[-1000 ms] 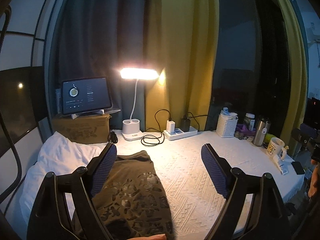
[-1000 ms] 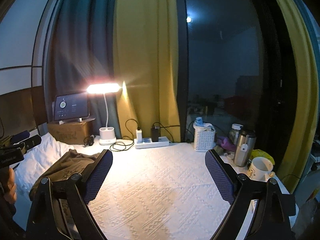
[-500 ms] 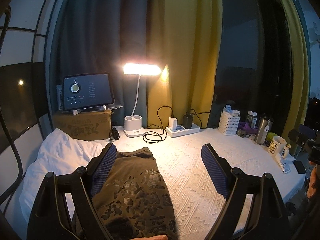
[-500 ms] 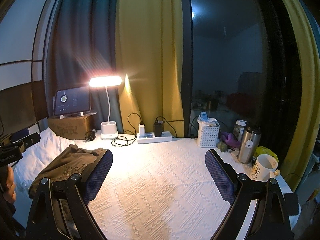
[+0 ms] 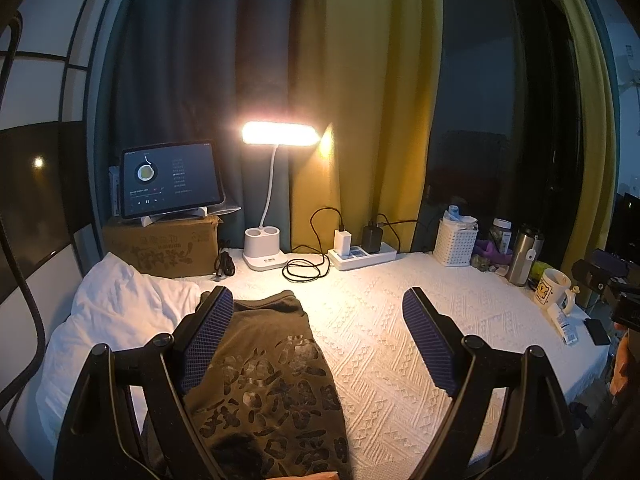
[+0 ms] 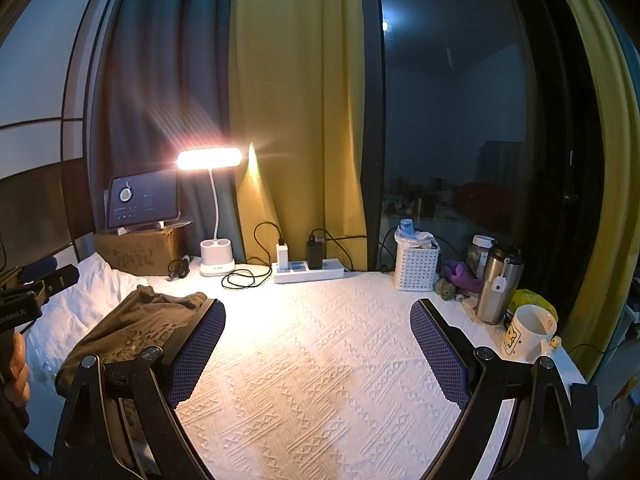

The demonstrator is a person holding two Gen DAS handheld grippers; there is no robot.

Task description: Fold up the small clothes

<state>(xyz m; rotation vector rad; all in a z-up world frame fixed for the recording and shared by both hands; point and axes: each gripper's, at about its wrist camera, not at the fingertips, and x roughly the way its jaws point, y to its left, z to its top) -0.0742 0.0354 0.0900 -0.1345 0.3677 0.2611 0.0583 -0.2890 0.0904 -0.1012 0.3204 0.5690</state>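
Note:
A dark olive garment (image 5: 264, 384) with a glossy printed pattern lies on the white textured bedspread (image 5: 400, 344), at the left side next to a white pillow (image 5: 116, 316). My left gripper (image 5: 318, 340) hovers above it, open, with nothing between its blue-padded fingers; the left finger overlaps the garment's upper edge in the view. In the right wrist view the same garment (image 6: 136, 328) lies bunched at the left. My right gripper (image 6: 318, 352) is open over bare bedspread (image 6: 320, 360), to the right of the garment.
At the back stand a lit desk lamp (image 5: 276, 136), a tablet (image 5: 170, 178) on a cardboard box (image 5: 160, 248), a power strip (image 5: 360, 254) with cables, and a white basket (image 5: 456, 240). A steel flask (image 6: 496, 284) and a mug (image 6: 528, 332) stand at the right edge.
Both views have tipped slightly, so the scene sits a little lower in the right wrist frames. The garment and both grippers' jaws look unchanged.

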